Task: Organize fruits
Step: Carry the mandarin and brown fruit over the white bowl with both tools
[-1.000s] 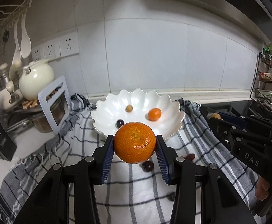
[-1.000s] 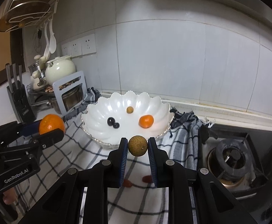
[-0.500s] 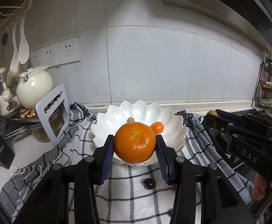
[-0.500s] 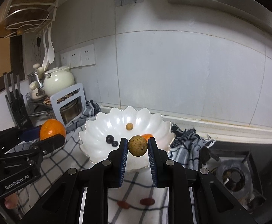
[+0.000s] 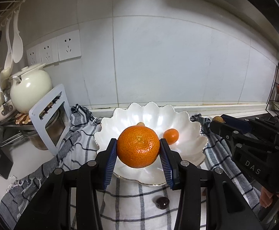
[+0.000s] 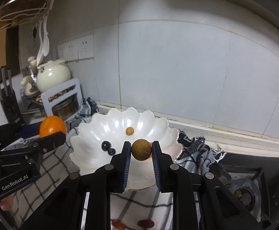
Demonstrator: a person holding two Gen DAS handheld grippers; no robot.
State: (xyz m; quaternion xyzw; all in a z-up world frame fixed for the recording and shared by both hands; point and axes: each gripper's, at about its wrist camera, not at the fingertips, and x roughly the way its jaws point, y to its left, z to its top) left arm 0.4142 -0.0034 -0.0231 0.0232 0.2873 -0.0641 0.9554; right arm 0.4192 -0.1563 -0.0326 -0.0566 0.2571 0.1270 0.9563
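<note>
— How far along were they?

— Partway, I'd say. The white scalloped bowl (image 6: 93, 134) sat on the checked cloth (image 5: 131, 201) on the counter and already held a few pieces: a small tangerine (image 5: 170, 136), a little tan fruit (image 6: 129, 131) and two dark berries (image 6: 108, 148). The left claw (image 5: 138, 151) was clamped on a big orange (image 5: 138, 146), held just above the bowl's near rim. The right claw (image 6: 140, 153) was closed on a brown round fruit (image 6: 141, 149), also over the near edge. Neither had been let go.

— And what was left?

— Those two to drop in, I reckoned, plus strays on the cloth: a dark cherry-like one (image 5: 162, 202) in front of the bowl, and two reddish ones (image 6: 131, 224) low in the right view.

— Anything you couldn't make out?

— Plenty. The orange blocked the bowl's middle in the left view, so the berries were hidden there and the tan fruit only peeked out. The reddish ones were blurred and cut off by the claw's arms. Whether more fruit lay under the claws, I couldn't tell.
</note>
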